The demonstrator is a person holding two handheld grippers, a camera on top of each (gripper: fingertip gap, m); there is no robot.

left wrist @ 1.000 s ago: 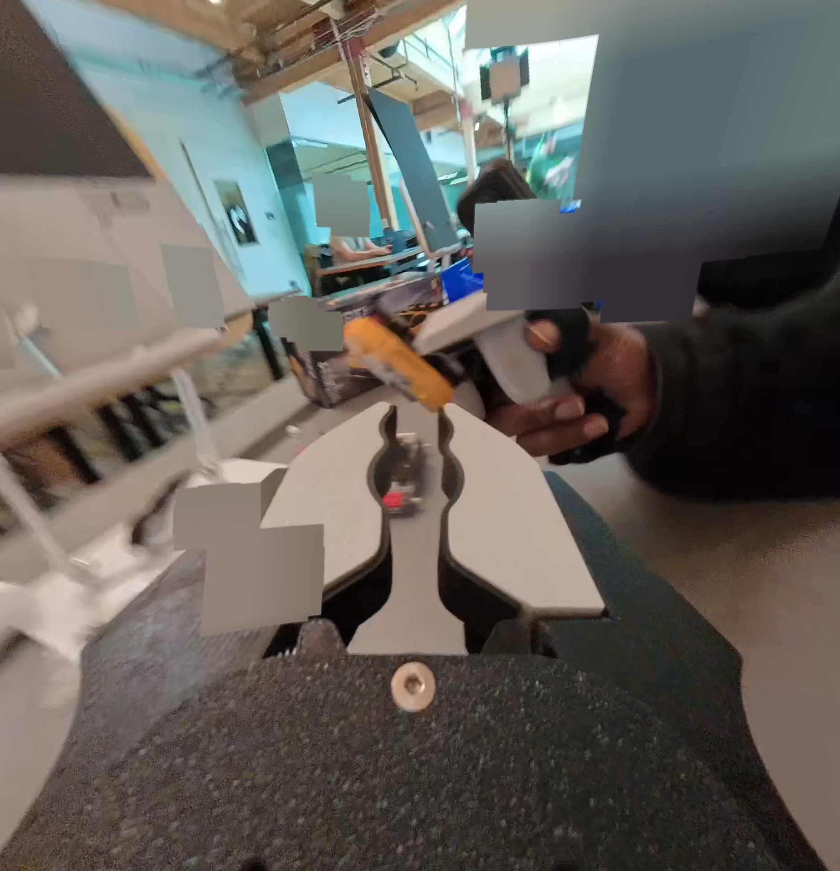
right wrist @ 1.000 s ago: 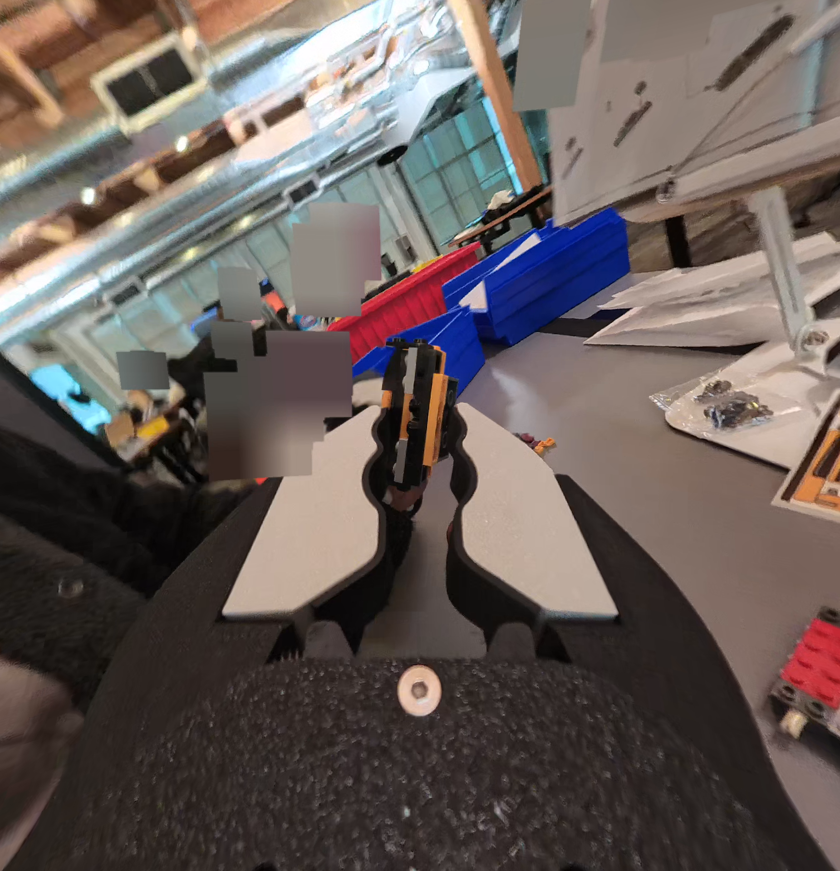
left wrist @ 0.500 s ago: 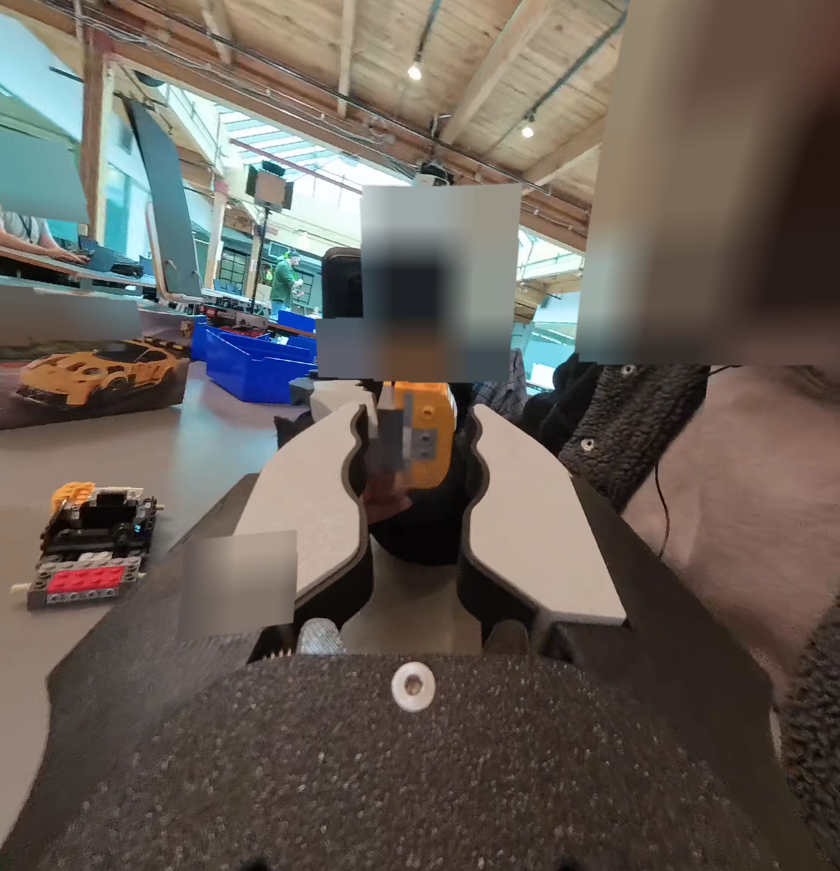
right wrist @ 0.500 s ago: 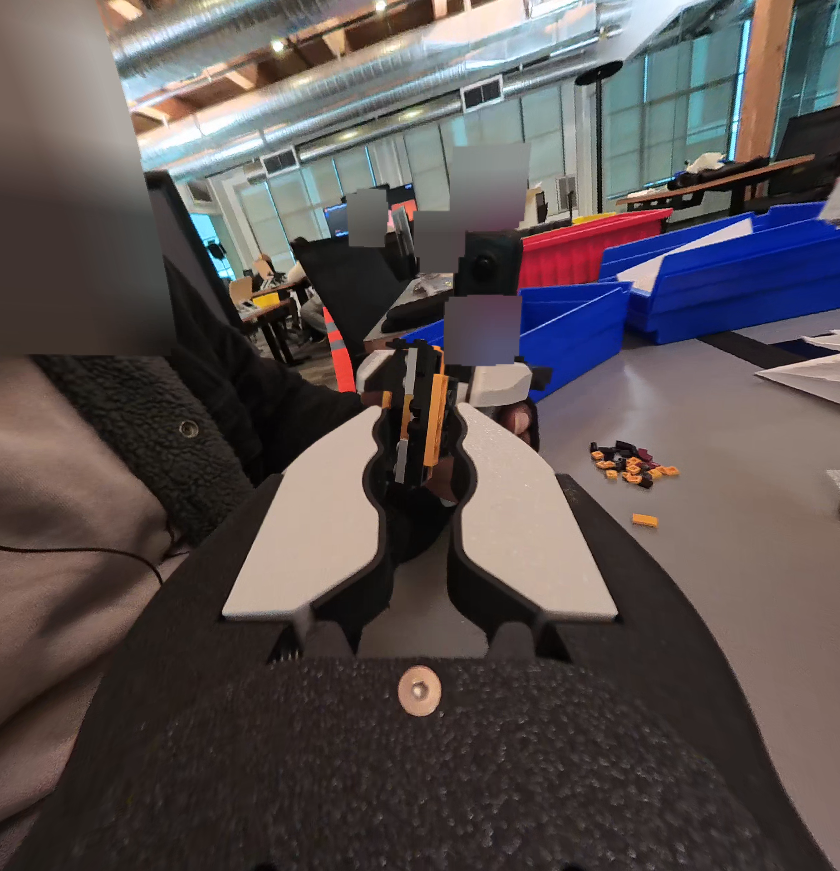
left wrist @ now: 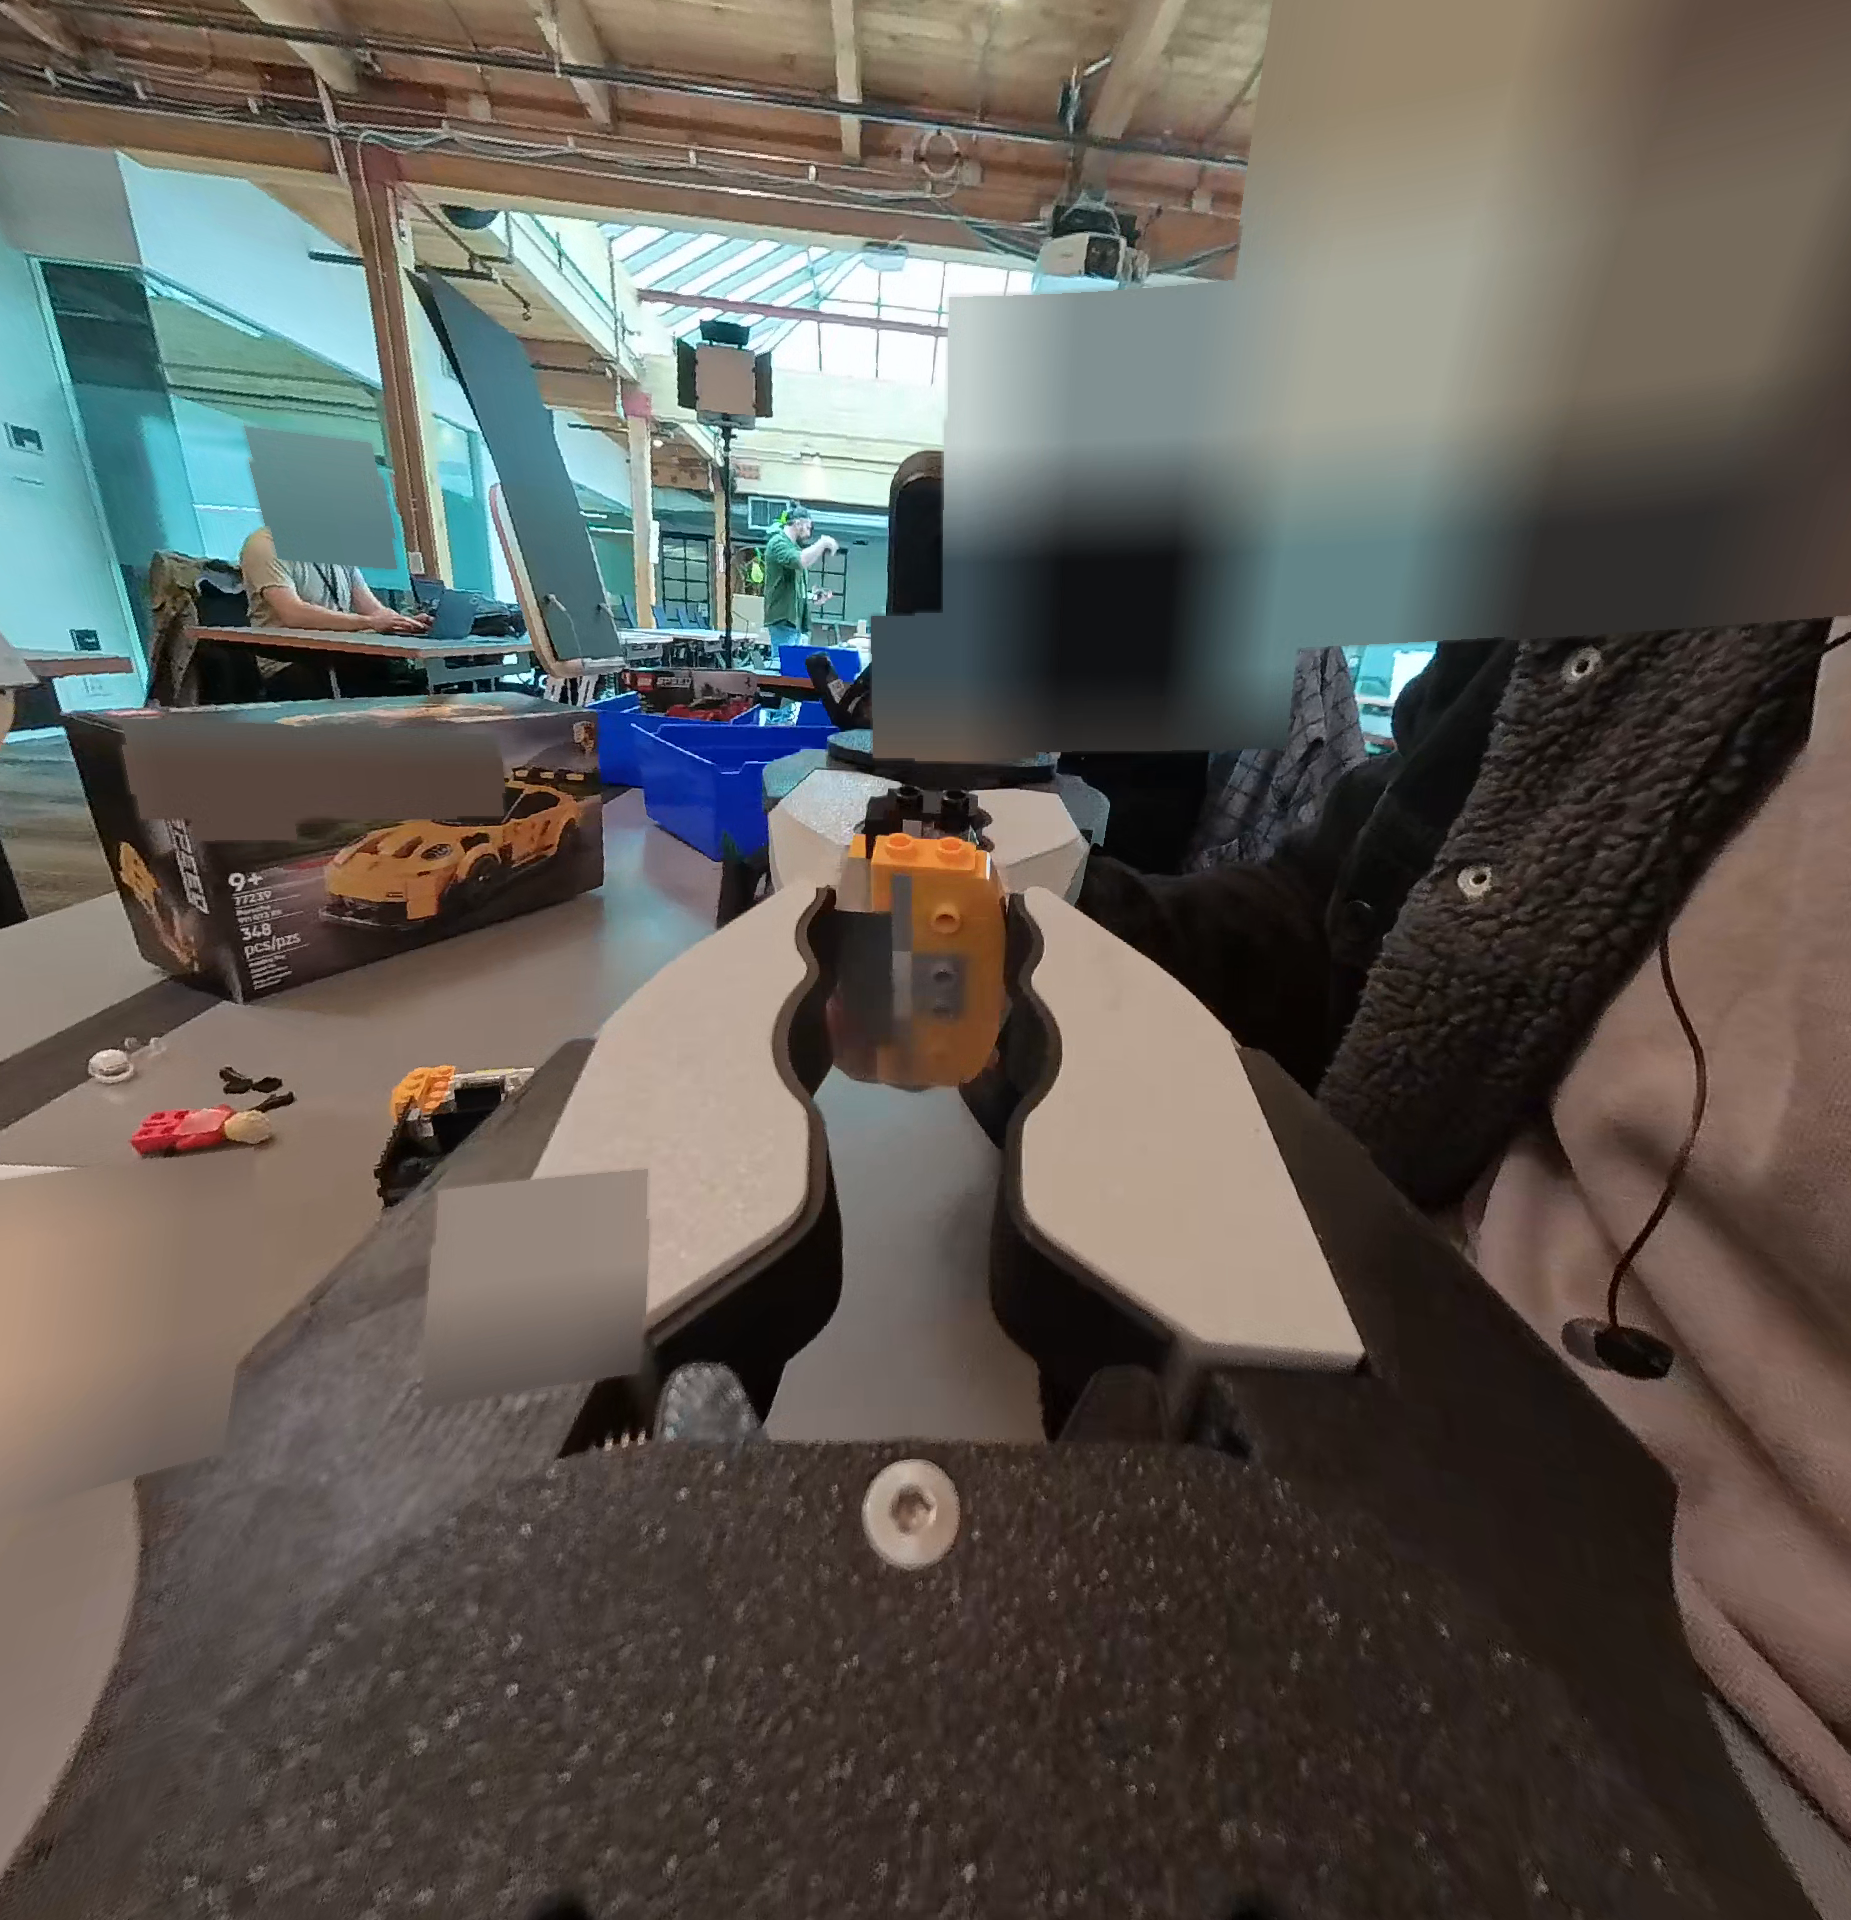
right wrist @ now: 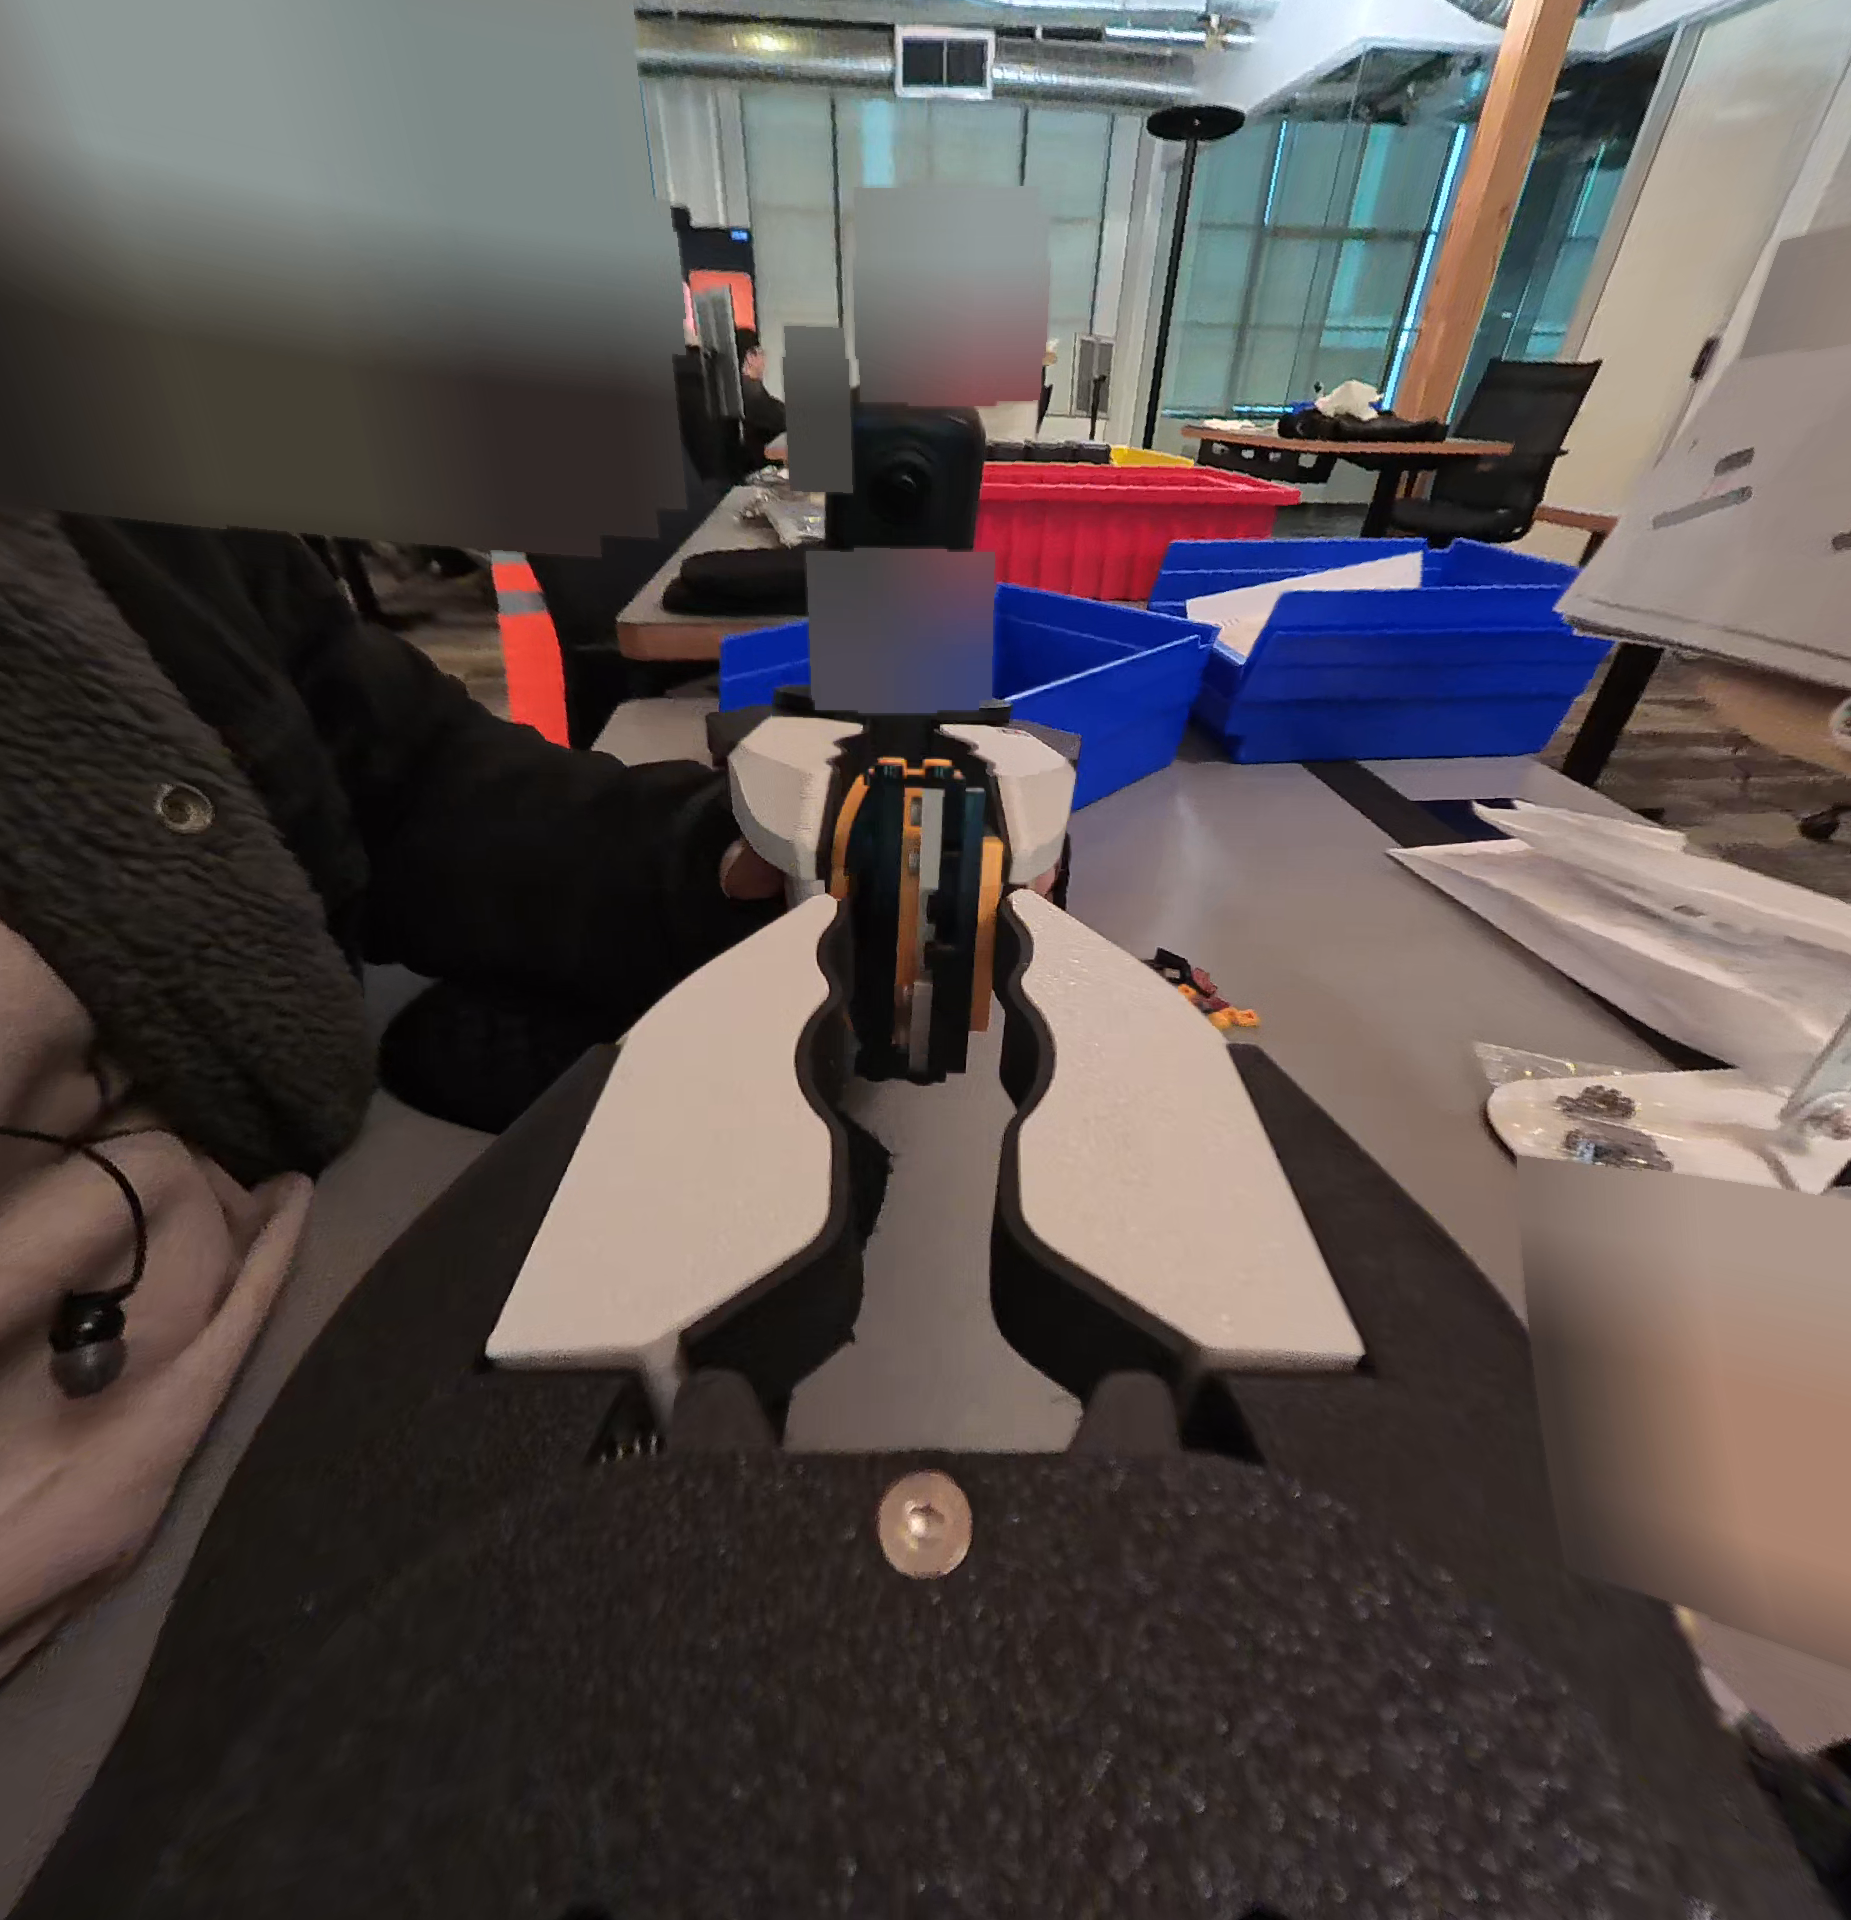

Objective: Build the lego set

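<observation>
Both claws face each other above the surface (right wrist: 1264, 904). Right claw (right wrist: 916, 935) grips the orange-black lego piece (right wrist: 921, 935); left claw (left wrist: 916, 935) is parted around its far end, maybe not pinching. Uneven squeeze could pop bricks apart.
</observation>
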